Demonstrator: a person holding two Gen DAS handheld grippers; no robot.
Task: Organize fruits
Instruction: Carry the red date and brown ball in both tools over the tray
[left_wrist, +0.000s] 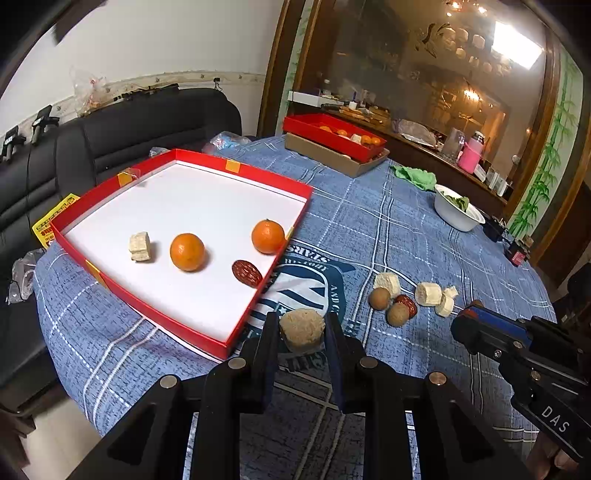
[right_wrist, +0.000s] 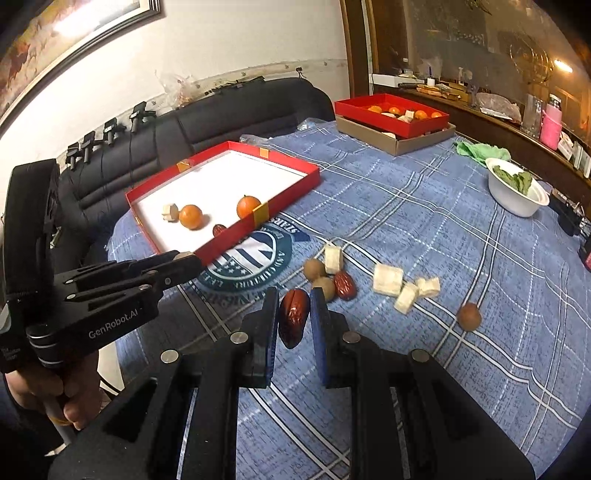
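Left view: left tongs clamped on a tan chunk just beside the red tray, w/ 2 oranges, a date & a chunk already in; right view: right tongs clamped on a red date above the desk, approx. 9 pcs left loose.

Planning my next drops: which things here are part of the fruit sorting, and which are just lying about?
In the job:
- left claw, shut on beige fibrous chunk
- right claw, shut on dark red date
- white-lined red cardboard tray
- two oranges

Lying about:
- white bowl
- green cloth
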